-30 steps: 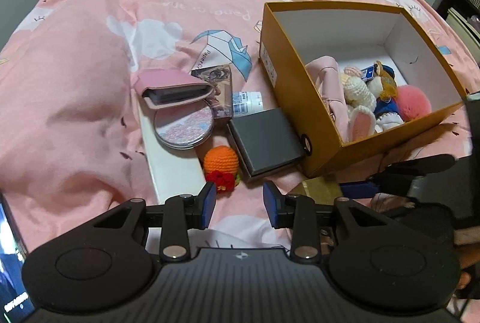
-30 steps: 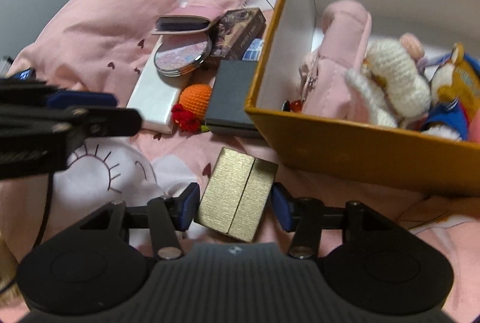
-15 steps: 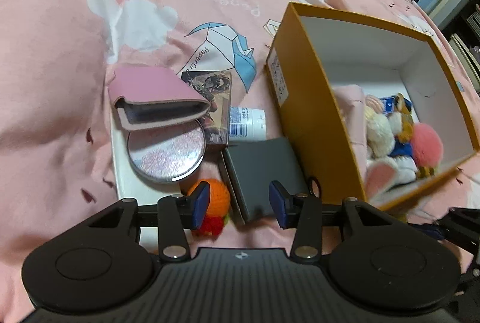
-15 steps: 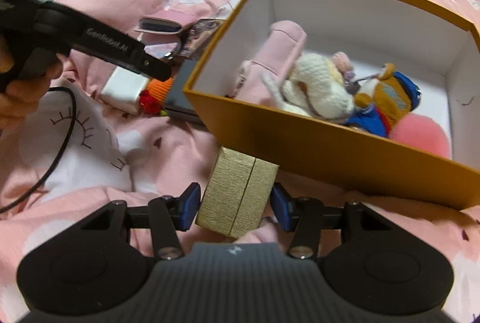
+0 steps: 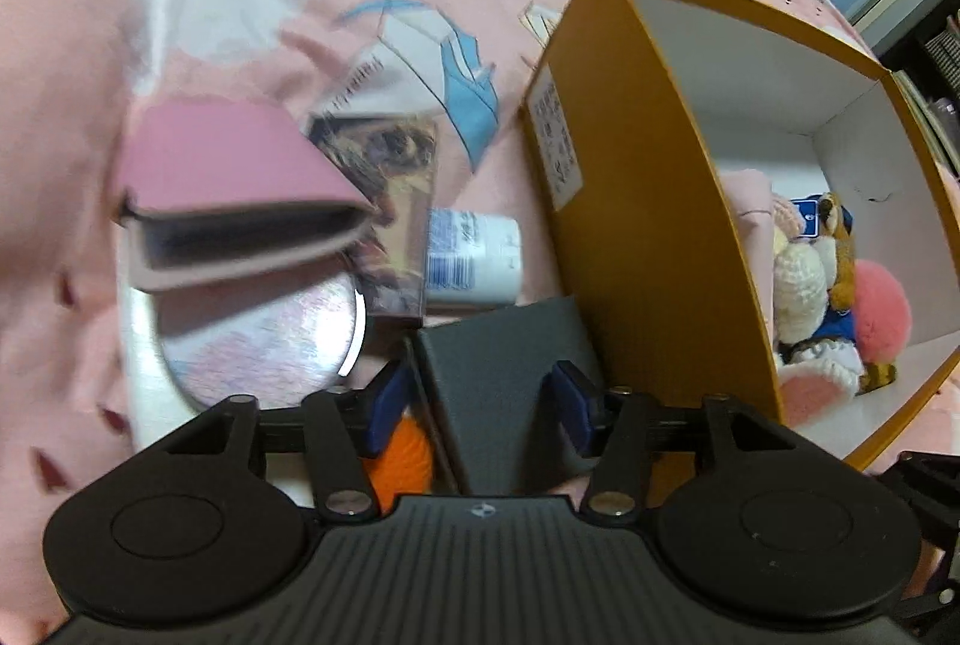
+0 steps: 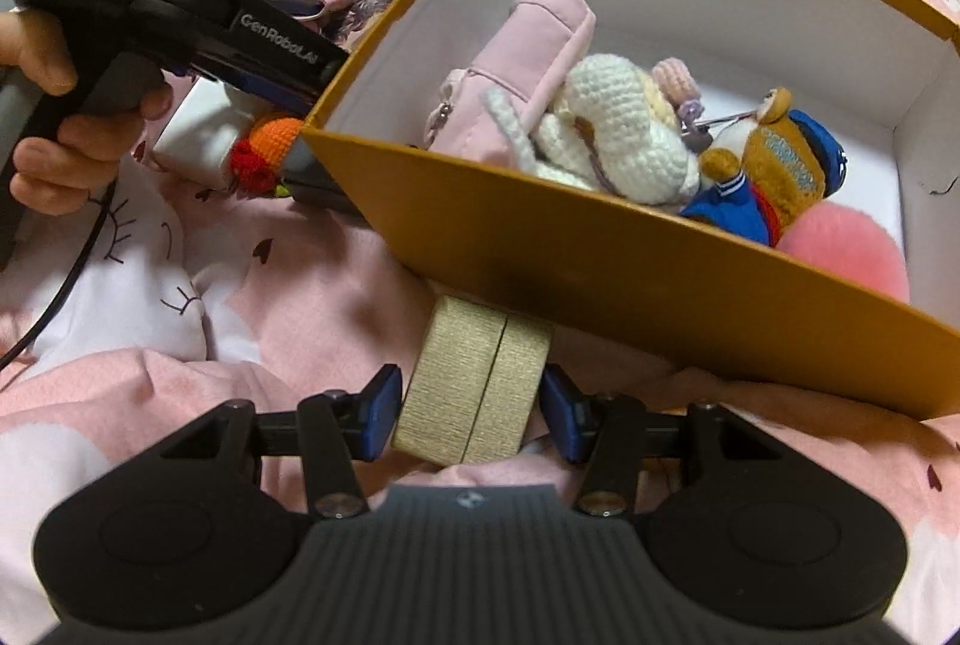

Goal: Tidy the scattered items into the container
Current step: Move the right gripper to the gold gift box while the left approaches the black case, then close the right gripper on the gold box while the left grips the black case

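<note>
An orange box (image 5: pixel 648 225) (image 6: pixel 600 249) on the pink bed holds a pink pouch (image 6: pixel 528 63), crochet toys (image 6: pixel 612 129) and a pink pompom (image 6: pixel 840 243). My left gripper (image 5: pixel 480 399) is open, its fingers on either side of a dark grey box (image 5: pixel 498 363) lying against the orange box. My right gripper (image 6: pixel 471 408) has its pads close beside a gold box (image 6: pixel 474 381) in front of the orange box; I cannot tell if they touch it.
Beside the grey box lie an orange crochet ball (image 5: pixel 402 450) (image 6: pixel 276 138), a round mirror compact (image 5: pixel 264 339), a pink wallet (image 5: pixel 234 189), a printed card box (image 5: pixel 390 201), a white tube (image 5: pixel 474 255) and a white slab (image 6: pixel 198 135).
My left gripper moved forward and down so its fingers now flank the grey box. My right gripper with the gold box between its fingers moved closer to the orange box's front wall.
</note>
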{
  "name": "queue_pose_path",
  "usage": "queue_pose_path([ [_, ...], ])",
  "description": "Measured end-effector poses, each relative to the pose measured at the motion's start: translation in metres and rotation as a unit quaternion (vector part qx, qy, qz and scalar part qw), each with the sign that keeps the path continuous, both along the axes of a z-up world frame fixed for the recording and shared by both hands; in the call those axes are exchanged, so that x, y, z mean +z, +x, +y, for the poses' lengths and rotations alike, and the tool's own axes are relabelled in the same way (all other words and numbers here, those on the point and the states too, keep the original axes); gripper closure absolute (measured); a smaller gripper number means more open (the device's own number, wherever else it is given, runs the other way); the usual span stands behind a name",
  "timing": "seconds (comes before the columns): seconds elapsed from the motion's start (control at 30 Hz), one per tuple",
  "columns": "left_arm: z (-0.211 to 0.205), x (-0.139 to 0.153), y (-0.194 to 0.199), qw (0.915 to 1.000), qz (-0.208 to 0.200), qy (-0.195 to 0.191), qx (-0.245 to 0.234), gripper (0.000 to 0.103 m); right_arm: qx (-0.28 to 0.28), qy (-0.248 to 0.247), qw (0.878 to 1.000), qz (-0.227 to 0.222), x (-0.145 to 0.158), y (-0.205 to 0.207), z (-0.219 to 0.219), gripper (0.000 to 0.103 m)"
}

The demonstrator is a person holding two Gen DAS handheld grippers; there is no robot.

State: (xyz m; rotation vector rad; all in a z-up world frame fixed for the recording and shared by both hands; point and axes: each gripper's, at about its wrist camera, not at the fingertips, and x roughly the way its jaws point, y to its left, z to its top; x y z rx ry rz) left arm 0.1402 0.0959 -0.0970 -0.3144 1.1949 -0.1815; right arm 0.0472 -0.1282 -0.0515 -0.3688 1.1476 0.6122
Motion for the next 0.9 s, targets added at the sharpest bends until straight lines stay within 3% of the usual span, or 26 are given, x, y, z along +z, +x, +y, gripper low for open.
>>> queue_pose_path([
  [0.2, 0.000, -0.010, 0.000, 0.9998, -0.002, -0.018, 0.008, 0.025, -0.003, 0.003, 1.000, 0.000, -0.003, 0.000, 0.001, 0.050],
  [0.4, 0.000, -0.008, -0.006, 0.9998, -0.009, -0.014, 0.004, 0.027, -0.008, 0.008, 1.000, 0.004, -0.005, 0.002, 0.001, 0.050],
  [0.73, -0.002, 0.014, -0.028, 0.9994, -0.033, 0.011, -0.008, 0.062, -0.012, 0.009, 1.000, 0.006, -0.008, 0.008, 0.003, 0.050],
  [0.9, -0.021, 0.029, -0.048, 0.9938, -0.077, 0.065, -0.046, 0.066, -0.017, 0.013, 1.000, 0.008, -0.009, 0.008, 0.003, 0.050],
])
